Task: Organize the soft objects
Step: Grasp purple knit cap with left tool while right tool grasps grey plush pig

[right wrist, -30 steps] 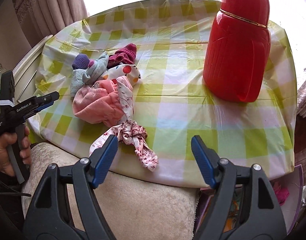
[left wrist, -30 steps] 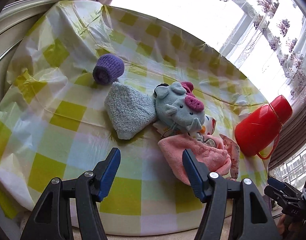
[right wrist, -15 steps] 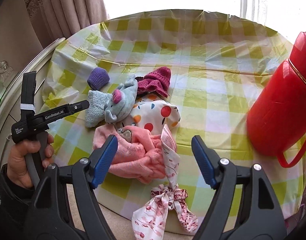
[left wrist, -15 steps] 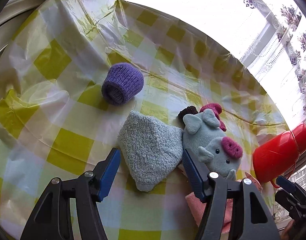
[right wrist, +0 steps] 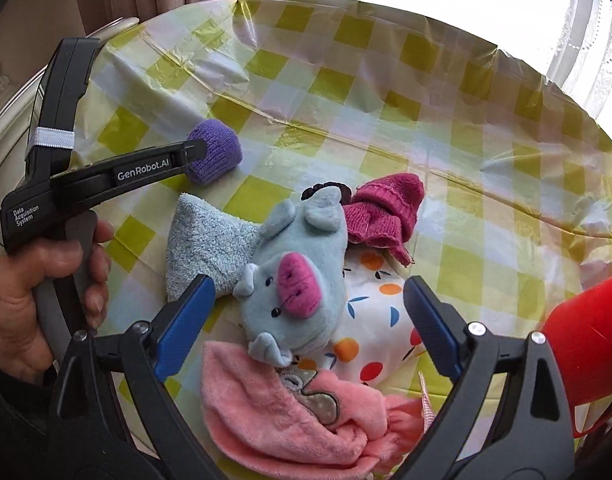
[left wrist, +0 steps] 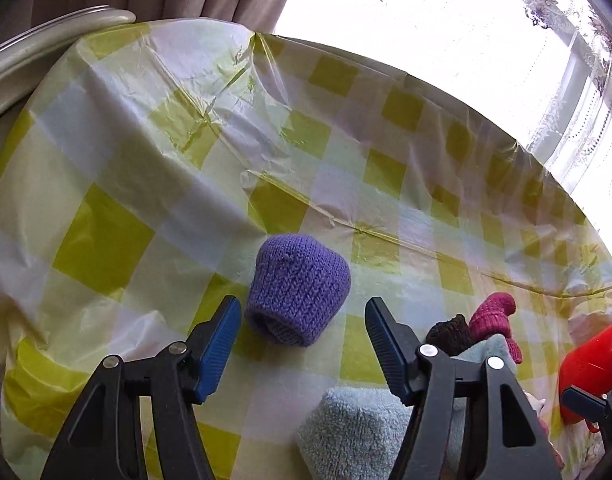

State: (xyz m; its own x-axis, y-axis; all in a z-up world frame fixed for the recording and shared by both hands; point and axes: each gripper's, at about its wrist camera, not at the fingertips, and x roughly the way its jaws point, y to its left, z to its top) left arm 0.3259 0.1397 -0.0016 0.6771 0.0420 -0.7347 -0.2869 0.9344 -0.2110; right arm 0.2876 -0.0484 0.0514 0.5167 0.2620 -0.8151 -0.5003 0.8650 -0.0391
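A purple knitted roll (left wrist: pixel 298 292) lies on the checked tablecloth (left wrist: pixel 106 240), between the tips of my left gripper (left wrist: pixel 302 316). That gripper is open and its pads stand clear of the roll. In the right wrist view one of its fingers (right wrist: pixel 174 162) reaches the same roll (right wrist: pixel 218 152). My right gripper (right wrist: pixel 308 288) hangs over the pile with its jaws opening. A blue plush pig (right wrist: pixel 290 280) lies below and between them, untouched. Around the pig lie a light blue fluffy cloth (right wrist: pixel 202 240), a magenta knit sock (right wrist: pixel 386 208), a dotted white cloth (right wrist: pixel 370 320) and a pink cloth (right wrist: pixel 274 420).
A red thermos jug (right wrist: pixel 586 352) stands at the right edge of the table. A person's hand (right wrist: pixel 38 280) holds the left gripper's handle. Curtains and a bright window lie behind the table. A pale curved furniture rim (left wrist: pixel 46 48) sits at the far left.
The left gripper has moved forward past the pile, so the purple roll now lies between its fingers. The right gripper has closed in on the pile and its jaws have widened.
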